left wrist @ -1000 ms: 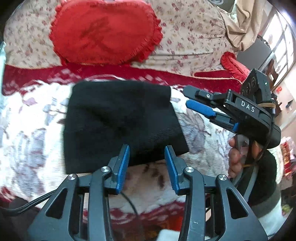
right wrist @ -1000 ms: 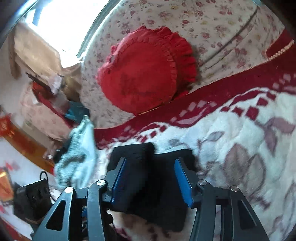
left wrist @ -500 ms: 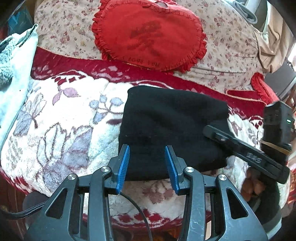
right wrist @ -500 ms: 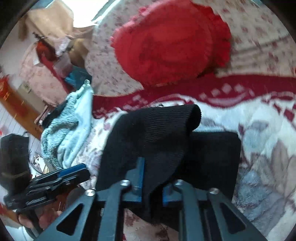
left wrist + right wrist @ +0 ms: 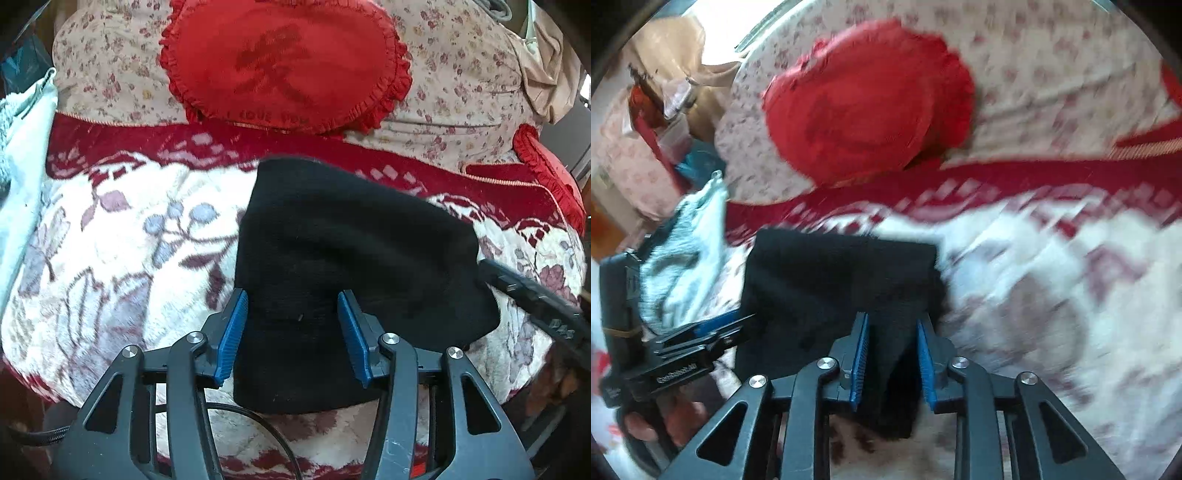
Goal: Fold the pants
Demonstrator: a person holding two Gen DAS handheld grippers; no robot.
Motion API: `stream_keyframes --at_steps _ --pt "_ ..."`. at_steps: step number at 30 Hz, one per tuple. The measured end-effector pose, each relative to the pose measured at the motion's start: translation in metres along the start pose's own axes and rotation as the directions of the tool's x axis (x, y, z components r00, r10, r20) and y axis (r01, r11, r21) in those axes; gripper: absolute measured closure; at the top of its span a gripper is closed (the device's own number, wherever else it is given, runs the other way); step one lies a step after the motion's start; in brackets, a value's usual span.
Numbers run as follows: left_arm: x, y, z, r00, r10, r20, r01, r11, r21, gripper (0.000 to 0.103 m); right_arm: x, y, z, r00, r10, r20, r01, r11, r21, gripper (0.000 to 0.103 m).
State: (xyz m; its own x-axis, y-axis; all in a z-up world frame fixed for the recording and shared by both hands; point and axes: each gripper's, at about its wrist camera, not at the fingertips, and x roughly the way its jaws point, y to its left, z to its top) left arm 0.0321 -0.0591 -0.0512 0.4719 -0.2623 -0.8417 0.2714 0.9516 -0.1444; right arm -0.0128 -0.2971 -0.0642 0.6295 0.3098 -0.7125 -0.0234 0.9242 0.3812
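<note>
The black pants [image 5: 343,258] lie folded into a thick bundle on the floral blanket [image 5: 110,240]. My left gripper [image 5: 291,332] is open, its blue pads on either side of the bundle's near left edge. My right gripper [image 5: 892,363] has its pads partly open with a fold of the black pants [image 5: 842,280] between them; the view is blurred. The right gripper also shows at the right edge of the left wrist view [image 5: 532,299], against the bundle's right end. The left gripper shows at the left of the right wrist view [image 5: 698,332].
A red heart cushion [image 5: 284,62] leans on the flowered sofa back [image 5: 461,92]. A second red cushion [image 5: 546,177] sits at the right. A pale blue towel [image 5: 22,155] lies at the left end. The blanket's front edge [image 5: 258,458] is just below my left gripper.
The right gripper, shut on a lifted flap half a second ago, has laid the flap down and its pads have parted. The left gripper moved closer over the bundle's near edge.
</note>
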Motion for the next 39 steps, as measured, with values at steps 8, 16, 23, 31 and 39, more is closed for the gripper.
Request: stream_keyframes --at_steps 8,16,23,31,39 --pt "0.013 0.0 0.024 0.999 0.039 0.014 -0.039 0.999 -0.001 0.054 -0.008 0.039 0.022 0.996 0.067 0.054 -0.06 0.991 -0.12 0.079" --pt "0.036 -0.005 0.037 0.997 0.076 -0.001 -0.076 0.997 0.034 0.041 0.058 0.022 0.024 0.997 -0.056 -0.057 0.049 0.993 -0.112 0.079" --pt "0.037 -0.001 0.037 0.997 0.071 -0.007 -0.07 0.997 0.022 0.036 0.048 0.026 0.025 0.998 -0.042 -0.054 0.035 0.991 -0.13 0.079" --pt "0.02 -0.004 0.017 0.996 0.072 -0.045 -0.07 0.996 0.052 0.036 0.009 0.051 -0.014 0.997 -0.012 -0.072 -0.004 0.978 -0.211 0.078" --pt "-0.005 0.029 0.004 0.999 -0.035 -0.042 0.033 0.999 -0.043 0.036 -0.01 0.023 -0.031 0.998 0.063 -0.02 -0.065 0.994 -0.094 0.056"
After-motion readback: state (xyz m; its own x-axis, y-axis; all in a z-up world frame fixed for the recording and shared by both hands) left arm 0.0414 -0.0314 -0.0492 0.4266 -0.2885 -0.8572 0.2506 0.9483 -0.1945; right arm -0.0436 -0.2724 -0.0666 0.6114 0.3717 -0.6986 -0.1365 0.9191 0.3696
